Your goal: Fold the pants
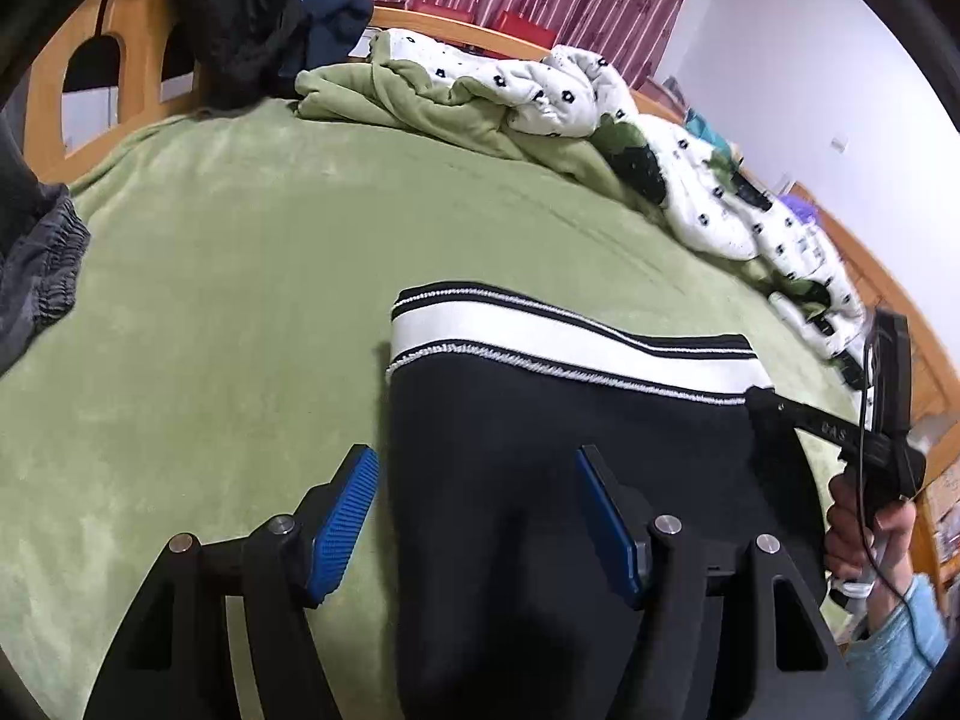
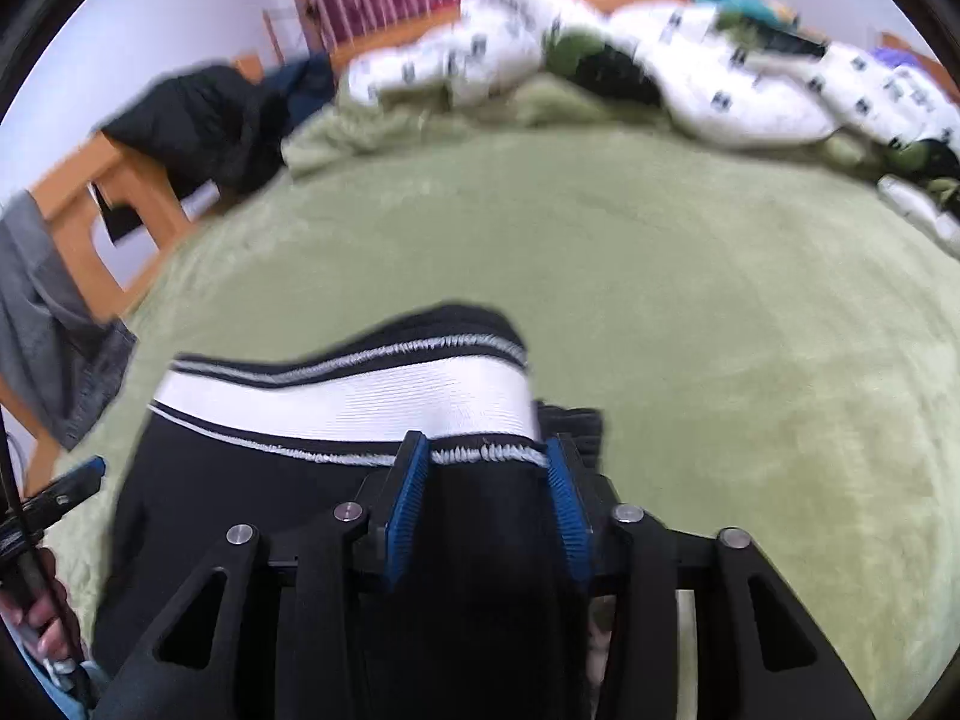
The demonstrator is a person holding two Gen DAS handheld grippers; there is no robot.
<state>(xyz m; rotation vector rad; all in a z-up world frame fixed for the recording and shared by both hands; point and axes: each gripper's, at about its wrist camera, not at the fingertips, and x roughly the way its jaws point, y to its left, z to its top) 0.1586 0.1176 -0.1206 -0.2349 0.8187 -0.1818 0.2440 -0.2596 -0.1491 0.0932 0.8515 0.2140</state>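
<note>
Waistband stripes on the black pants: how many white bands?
3: on the waistband, one wide white band between two thin white lines, one above and one below; more may be hidden underneath.

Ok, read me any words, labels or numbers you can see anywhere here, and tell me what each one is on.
"BAS", faint raised letters, on the black body of the right gripper in the left wrist view; there may be more letters, too faint to tell.
Pants, waistband: no text shows.
Quilt: small dark marks are a pattern, not letters.
Items at the far right edge of the left wrist view: too small and blurred to read.
</note>
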